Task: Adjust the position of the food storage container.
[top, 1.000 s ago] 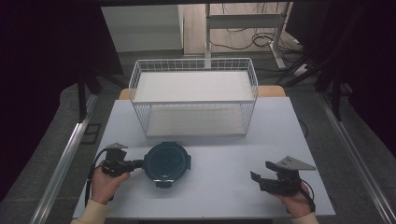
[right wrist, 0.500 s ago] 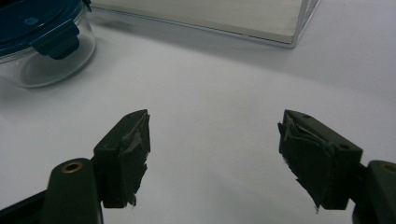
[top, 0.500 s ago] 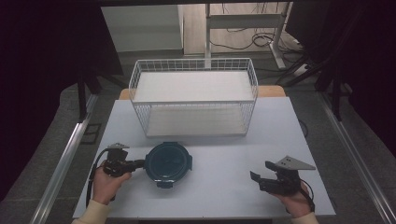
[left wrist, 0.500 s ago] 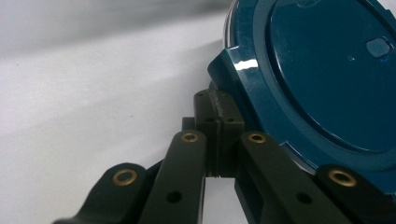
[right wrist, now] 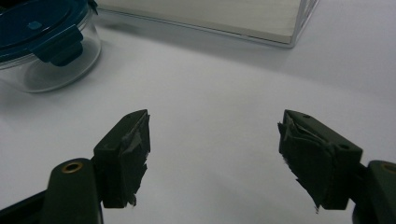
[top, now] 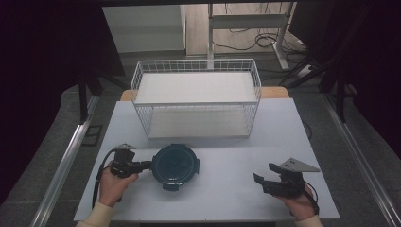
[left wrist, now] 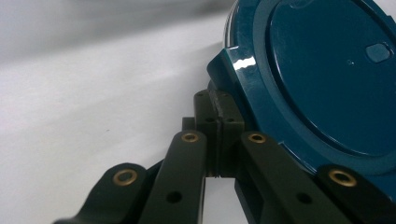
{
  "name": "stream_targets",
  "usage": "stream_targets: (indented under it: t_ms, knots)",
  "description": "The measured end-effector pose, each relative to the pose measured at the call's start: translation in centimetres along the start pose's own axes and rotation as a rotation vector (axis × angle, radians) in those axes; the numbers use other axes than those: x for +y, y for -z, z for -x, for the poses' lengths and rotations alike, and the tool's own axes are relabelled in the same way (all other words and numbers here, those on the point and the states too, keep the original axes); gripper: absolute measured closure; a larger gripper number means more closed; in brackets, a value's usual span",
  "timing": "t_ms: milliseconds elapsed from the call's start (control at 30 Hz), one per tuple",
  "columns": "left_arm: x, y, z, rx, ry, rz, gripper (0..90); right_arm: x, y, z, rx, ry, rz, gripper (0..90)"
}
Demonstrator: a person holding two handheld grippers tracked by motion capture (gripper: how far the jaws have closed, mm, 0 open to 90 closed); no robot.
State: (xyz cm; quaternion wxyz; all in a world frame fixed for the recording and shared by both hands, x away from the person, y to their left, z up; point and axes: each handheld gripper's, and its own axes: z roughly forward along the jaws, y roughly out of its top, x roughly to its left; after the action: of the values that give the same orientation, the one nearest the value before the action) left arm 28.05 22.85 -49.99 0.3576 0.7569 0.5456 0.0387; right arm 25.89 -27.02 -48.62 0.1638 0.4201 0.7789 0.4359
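Observation:
A round clear container with a dark blue clip-on lid (top: 175,165) sits on the white table (top: 227,198), left of centre near the front. My left gripper (top: 147,165) lies level at its left side, jaws shut together. In the left gripper view the closed tips (left wrist: 217,100) touch a blue side latch of the lid (left wrist: 327,70). My right gripper (top: 264,174) rests near the front right, apart from the container, jaws open with nothing between them (right wrist: 215,135). The right gripper view shows the container (right wrist: 37,28) at the upper left.
A white wire basket (top: 198,118) with a white board inside stands across the back half of the table; its near corner (right wrist: 289,32) appears in the right gripper view. Bare tabletop lies between the two grippers. Dark floor and metal rails flank the table.
My left gripper has edged slightly to the right against the container, and the container has shifted a little with it. The right gripper has stayed still.

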Motion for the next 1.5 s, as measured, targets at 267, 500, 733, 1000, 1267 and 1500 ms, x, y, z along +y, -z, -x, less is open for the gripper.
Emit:
stream_targets:
  t_ms: [267,500,733,1000,1267,1500]
  knots:
    - [0.4,-0.6,1.0,-0.002,-0.015,-0.009,90.0,0.1,0.2,0.0,-0.002,-0.007,0.008,24.6]
    - [0.7,-1.3,2.1,-0.024,-0.025,-0.012,90.0,0.1,0.3,0.1,-0.003,-0.012,0.009,24.7]
    - [1.0,-1.9,3.2,-0.039,-0.039,-0.021,90.0,0.1,0.3,0.1,-0.002,-0.01,0.011,24.6]
    - [1.2,-2.6,4.7,-0.066,-0.05,-0.032,90.0,0.1,0.4,0.0,0.0,-0.015,0.012,24.6]
    - [1.2,-3.0,5.9,-0.095,-0.071,-0.055,90.0,0.1,0.4,0.1,-0.001,-0.017,0.012,24.6]
    - [1.1,-3.1,6.5,-0.118,-0.09,-0.062,90.0,0.1,0.3,0.0,-0.001,-0.012,0.012,24.7]
